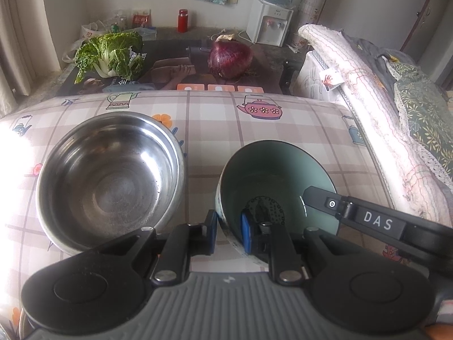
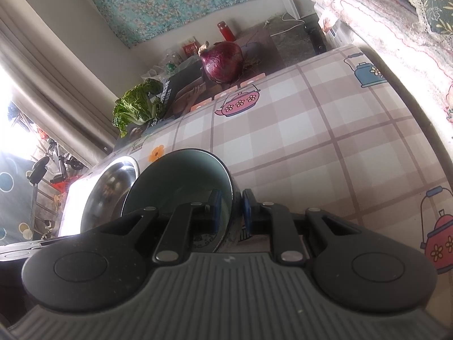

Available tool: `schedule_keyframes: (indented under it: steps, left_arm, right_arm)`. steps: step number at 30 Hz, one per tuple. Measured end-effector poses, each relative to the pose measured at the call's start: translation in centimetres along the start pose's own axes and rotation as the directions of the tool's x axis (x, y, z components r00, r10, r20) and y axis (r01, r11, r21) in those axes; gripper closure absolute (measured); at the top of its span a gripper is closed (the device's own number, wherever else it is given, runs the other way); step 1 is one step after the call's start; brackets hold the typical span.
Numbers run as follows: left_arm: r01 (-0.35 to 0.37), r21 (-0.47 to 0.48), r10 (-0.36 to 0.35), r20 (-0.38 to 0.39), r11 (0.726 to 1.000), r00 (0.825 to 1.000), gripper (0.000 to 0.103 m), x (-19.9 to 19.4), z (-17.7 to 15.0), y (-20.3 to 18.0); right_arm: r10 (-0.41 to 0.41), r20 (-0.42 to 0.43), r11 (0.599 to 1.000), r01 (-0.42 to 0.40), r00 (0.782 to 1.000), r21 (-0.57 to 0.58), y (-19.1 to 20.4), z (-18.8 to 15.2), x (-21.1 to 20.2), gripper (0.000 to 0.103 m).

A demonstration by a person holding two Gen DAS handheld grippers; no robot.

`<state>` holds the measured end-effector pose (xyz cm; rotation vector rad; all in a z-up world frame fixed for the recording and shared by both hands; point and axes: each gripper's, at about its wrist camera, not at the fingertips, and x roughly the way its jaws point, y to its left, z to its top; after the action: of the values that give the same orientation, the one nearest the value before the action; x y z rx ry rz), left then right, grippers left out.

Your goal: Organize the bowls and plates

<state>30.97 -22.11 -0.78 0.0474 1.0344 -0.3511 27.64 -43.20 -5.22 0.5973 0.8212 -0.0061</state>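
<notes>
A green ceramic bowl [image 1: 271, 175] is tilted above the checked tablecloth [image 1: 215, 119]. My left gripper [image 1: 230, 231] is shut on its left rim, one blue pad inside and one outside. My right gripper [image 2: 231, 211] is shut on the bowl's right rim [image 2: 181, 181]; its black arm shows in the left wrist view [image 1: 368, 218]. A steel bowl [image 1: 110, 178] stands on the cloth just left of the green bowl and also shows in the right wrist view [image 2: 110, 189].
A red onion [image 1: 230, 56] and a leafy cabbage [image 1: 111, 53] lie on a dark mat beyond the cloth. A red flask [image 1: 182, 20] and a water dispenser [image 1: 269, 22] stand at the back. A covered sofa [image 1: 376, 119] runs along the right.
</notes>
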Motion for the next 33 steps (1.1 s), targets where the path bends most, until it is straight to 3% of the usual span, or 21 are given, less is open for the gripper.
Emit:
schedule_keyframes:
  steps: [20, 33]
  left_arm:
    - [0.03, -0.01, -0.029, 0.049, 1.0, 0.998, 0.084, -3.2, 0.4, 0.1]
    - [0.041, -0.041, -0.037, 0.083, 0.998, 0.996, 0.084, -6.0, 0.2, 2.4]
  right_arm:
    - [-0.007, 0.04, 1.0, 0.008, 0.999, -0.029, 1.8, 0.9, -2.9, 0.087]
    - [-0.006, 0.054, 0.997, 0.01, 0.999, -0.074, 5.2, 1.0, -4.4, 0.088]
